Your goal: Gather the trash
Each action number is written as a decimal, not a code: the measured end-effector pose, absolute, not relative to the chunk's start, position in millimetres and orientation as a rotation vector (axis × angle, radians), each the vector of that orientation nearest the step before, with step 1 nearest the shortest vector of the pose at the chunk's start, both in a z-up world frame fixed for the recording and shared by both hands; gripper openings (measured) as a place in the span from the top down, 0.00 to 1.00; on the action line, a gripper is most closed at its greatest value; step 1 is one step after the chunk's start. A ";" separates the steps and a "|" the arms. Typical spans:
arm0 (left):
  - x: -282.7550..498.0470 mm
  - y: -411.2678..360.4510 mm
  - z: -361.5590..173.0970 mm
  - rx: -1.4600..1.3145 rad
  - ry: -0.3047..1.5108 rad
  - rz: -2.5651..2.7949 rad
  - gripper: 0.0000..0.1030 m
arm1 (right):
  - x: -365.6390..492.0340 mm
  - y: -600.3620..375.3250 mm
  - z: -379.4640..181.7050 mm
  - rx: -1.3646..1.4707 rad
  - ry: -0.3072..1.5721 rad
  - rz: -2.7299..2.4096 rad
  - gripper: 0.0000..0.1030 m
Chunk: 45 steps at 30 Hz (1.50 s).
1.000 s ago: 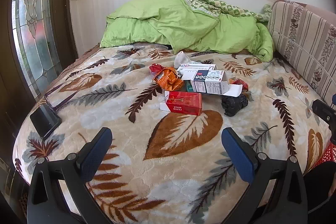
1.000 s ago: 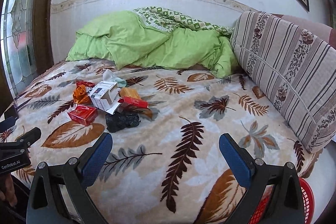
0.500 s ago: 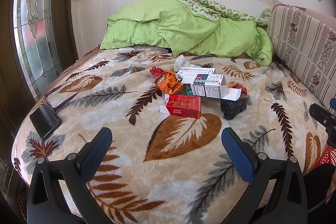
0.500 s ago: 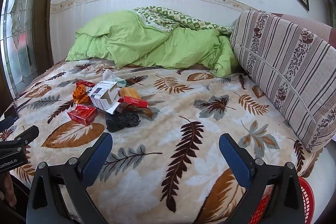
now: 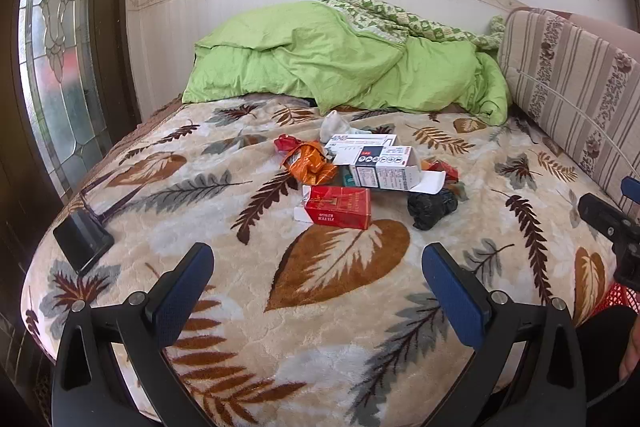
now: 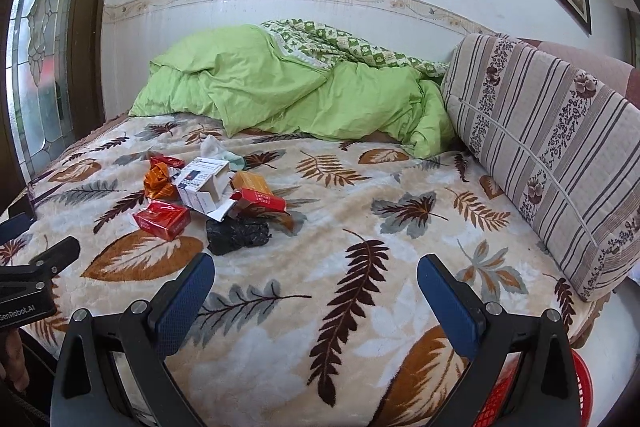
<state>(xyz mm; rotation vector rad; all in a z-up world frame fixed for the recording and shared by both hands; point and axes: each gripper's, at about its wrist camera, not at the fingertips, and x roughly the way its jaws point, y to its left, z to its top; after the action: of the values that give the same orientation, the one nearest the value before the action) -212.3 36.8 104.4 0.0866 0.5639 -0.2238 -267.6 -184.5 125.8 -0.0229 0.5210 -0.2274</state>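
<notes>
A heap of trash lies mid-bed on a leaf-patterned blanket (image 5: 340, 267): a red cigarette pack (image 5: 338, 207), an orange crumpled wrapper (image 5: 310, 161), a white carton (image 5: 384, 167), a black crumpled bag (image 5: 432, 207) and a white tissue (image 5: 334, 123). The right wrist view shows the same red pack (image 6: 162, 219), white carton (image 6: 202, 185) and black bag (image 6: 238, 235), plus a small red box (image 6: 262, 201). My left gripper (image 5: 318, 285) hangs open and empty near the bed's front edge, short of the pile. Further right, my right gripper (image 6: 316, 301) is open and empty too.
A dark phone (image 5: 82, 239) lies at the bed's front left corner. A green duvet (image 5: 340, 63) is bunched at the far end. A striped cushion (image 6: 548, 147) lines the right side. A red mesh basket (image 6: 576, 387) sits below the bed's front right edge.
The left view has tilted upward a little, so the pile sits lower in frame. The right gripper has barely moved. Both stay open.
</notes>
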 end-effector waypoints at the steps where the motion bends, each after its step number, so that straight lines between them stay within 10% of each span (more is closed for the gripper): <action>1: -213.3 36.9 106.2 0.083 0.563 -0.229 0.00 | -269.0 -181.5 126.5 -0.025 0.521 -0.217 0.01; 28: -152.0 49.4 95.3 -0.081 0.741 -0.232 0.00 | -223.7 -190.2 108.4 0.208 0.690 -0.033 0.09; 33: -103.8 47.9 76.6 -0.158 0.828 -0.230 0.20 | -174.1 -184.0 96.8 0.254 0.765 0.071 0.13; 45: -76.0 59.9 47.2 -0.200 0.889 -0.227 0.21 | -62.0 -186.9 39.4 0.373 0.945 -0.076 0.16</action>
<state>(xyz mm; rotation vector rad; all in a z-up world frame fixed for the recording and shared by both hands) -76.0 59.9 47.2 -0.2000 0.8887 -0.2270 -62.0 -186.9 39.4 0.3729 0.9447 -0.0756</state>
